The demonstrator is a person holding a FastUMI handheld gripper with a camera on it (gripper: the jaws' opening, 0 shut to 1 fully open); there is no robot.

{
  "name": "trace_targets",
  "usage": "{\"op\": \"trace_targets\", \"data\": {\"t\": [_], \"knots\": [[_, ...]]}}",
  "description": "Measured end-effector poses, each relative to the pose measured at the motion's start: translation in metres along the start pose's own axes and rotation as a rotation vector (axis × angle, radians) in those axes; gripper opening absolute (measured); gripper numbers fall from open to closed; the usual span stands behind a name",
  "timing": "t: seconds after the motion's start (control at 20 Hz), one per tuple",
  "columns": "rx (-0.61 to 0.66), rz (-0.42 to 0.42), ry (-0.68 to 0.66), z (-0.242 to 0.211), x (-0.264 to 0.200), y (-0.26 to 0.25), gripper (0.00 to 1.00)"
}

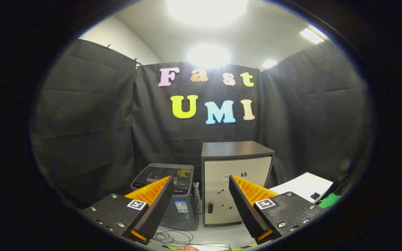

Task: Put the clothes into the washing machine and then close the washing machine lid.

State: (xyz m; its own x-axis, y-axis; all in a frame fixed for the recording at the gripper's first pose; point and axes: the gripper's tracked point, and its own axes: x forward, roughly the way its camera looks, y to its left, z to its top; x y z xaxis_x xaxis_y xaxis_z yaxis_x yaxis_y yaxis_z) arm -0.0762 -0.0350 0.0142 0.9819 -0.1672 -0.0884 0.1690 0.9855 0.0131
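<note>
1. The gripper [199, 195] was held up in the air with its two fingers spread wide apart, and nothing lay between them.
2. Beyond the fingers, on the floor against the dark cloth wall, stood the washing machine [173, 195], a grey top-loader with its lid [164, 176] lying flat and closed over the top.
3. The left finger crossed in front of the washer's near corner, without touching it.
4. Just beside the washer, on its right, stood a small cabinet [234, 181] with a dark top and a pale door; a thin hose or pipe [196, 195] stood in the gap between the two.
5. Loose cables [173, 237] lay on the pale floor in front of the washer.
6. To the right, beyond the right finger, a white table [302, 186] showed, and a green piece of clothing [329, 200] lay at its far right end, well apart from the washer.
</note>
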Motion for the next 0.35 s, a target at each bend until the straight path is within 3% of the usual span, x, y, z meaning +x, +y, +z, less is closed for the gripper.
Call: {"op": "trace_targets", "data": {"t": [0.35], "knots": [[0.022,0.029,0.029,-0.0081,-0.0113,0.0103,0.97]]}}
